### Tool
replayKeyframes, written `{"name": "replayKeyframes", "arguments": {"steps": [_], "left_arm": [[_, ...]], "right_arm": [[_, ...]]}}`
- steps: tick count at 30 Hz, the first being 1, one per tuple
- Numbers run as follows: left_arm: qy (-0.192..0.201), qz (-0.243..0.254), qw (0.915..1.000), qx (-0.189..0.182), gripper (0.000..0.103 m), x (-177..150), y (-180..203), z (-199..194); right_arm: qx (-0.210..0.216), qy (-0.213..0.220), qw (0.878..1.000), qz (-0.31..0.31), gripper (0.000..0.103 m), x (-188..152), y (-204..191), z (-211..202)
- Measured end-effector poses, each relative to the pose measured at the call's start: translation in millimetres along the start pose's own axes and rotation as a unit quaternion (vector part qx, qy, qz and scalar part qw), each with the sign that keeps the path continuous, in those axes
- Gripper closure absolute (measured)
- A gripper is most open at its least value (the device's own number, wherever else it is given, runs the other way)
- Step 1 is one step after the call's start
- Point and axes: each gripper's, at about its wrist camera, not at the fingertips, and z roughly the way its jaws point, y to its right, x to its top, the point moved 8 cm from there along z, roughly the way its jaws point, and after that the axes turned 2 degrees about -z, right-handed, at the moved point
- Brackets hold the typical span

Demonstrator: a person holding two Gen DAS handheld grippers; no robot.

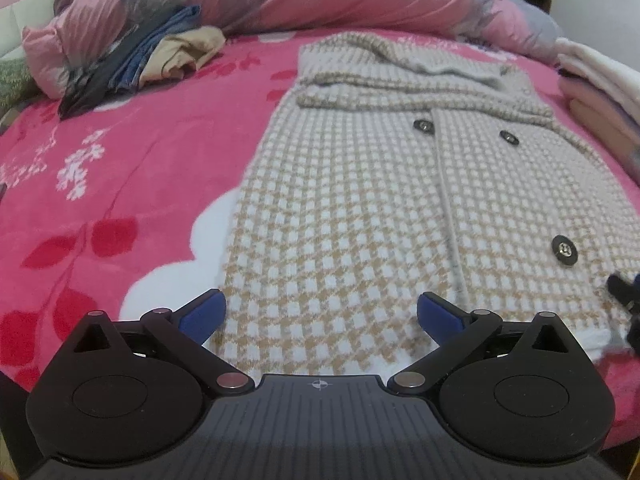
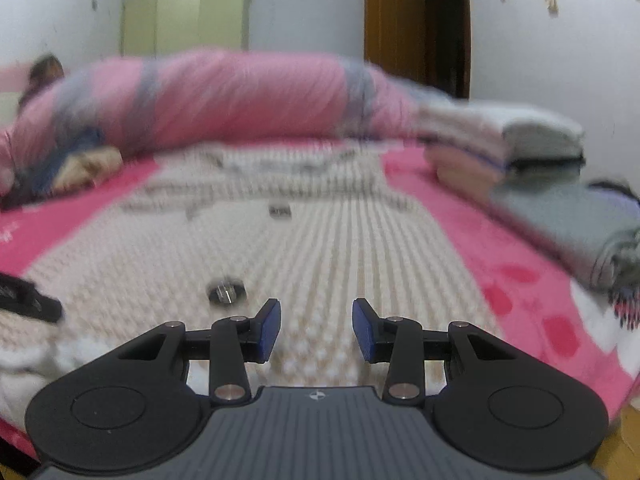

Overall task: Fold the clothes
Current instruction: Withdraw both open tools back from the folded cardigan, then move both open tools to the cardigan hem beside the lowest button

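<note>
Houndstooth cardigan [image 1: 360, 208] lay flat mid-bed on the pink floral blanket [image 1: 120, 168], hem at its near edge; left gripper [image 1: 320, 316] gaped wide over the hem; right gripper [image 2: 316, 330] hovered parted, empty.

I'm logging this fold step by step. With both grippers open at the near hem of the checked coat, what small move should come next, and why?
Probably lower both and pinch the hem. The checked coat lies flat and buttoned on the pink blanket, sleeves already folded across the chest. The left gripper and right gripper are both open and hold nothing, at the near hem, so gripping there would let the bottom fold up.
</note>
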Motion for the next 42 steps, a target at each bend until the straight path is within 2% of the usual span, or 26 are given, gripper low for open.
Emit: {"name": "replayKeyframes", "arguments": {"steps": [20, 32, 35, 38, 40, 42], "left_arm": [[-0.012, 0.016, 0.9997, 0.01, 0.0, -1.1, 1.3, 11.9], [-0.017, 0.025, 0.9994, 0.015, 0.0, -1.3, 3.5, 12.9], [-0.017, 0.028, 0.9993, 0.016, 0.0, -1.3, 4.0, 12.9], [-0.018, 0.029, 0.9993, 0.016, 0.0, -1.3, 4.5, 12.8], [-0.018, 0.027, 0.9993, 0.016, 0.0, -1.5, 4.9, 12.7], [-0.018, 0.026, 0.9994, 0.016, 0.0, -1.7, 5.1, 12.8]], "right_arm": [[-0.002, -0.006, 1.0, -0.024, 0.06, -5.6, -1.0, 6.8], [-0.007, -0.028, 0.999, -0.041, 0.059, -2.9, -5.8, 5.5], [0.012, -0.03, 0.999, -0.006, 0.049, 10.1, -3.8, 2.5], [0.029, -0.013, 0.999, 0.026, 0.031, 29.1, -2.5, 2.3], [0.02, -0.005, 1.0, 0.012, 0.028, 37.3, -4.9, 9.7], [0.009, -0.01, 1.0, -0.017, 0.019, 35.0, -10.6, 23.5]]}}
